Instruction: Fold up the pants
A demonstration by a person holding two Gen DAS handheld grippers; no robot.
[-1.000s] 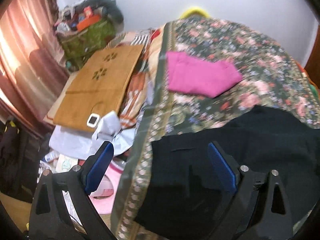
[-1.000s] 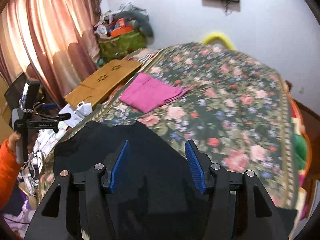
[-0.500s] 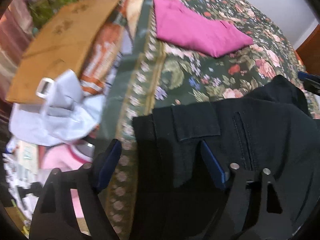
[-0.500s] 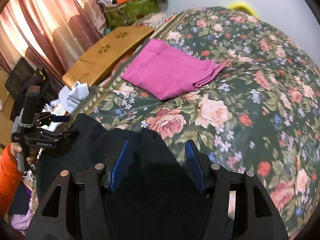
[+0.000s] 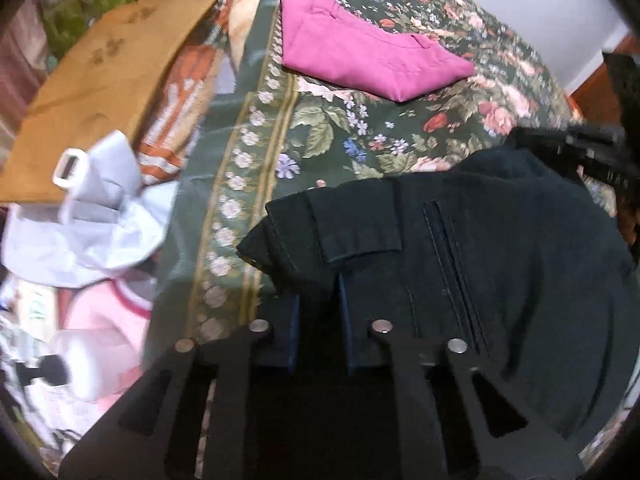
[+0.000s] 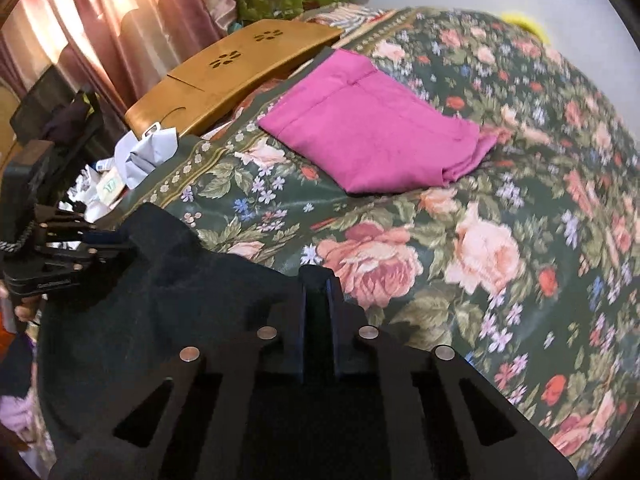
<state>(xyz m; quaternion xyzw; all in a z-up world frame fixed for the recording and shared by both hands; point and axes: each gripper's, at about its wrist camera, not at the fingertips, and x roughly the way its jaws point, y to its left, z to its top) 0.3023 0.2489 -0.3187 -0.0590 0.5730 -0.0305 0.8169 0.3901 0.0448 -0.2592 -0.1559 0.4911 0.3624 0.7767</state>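
Observation:
Black pants lie on the floral bedspread near its front edge, waistband and pocket flap towards me. My left gripper is shut on the left corner of the pants' waistband. My right gripper is shut on the other end of the pants. The left gripper also shows at the left of the right wrist view, gripping the fabric. The right gripper shows blurred at the right edge of the left wrist view.
Folded magenta pants lie further back on the bed. A wooden lap desk leans beside the bed on the left. A white bag and clutter lie on the floor there. Curtains hang at far left.
Both grippers came down onto the black pants and went from open to shut on the fabric. The pants' edge now rises between the two grippers.

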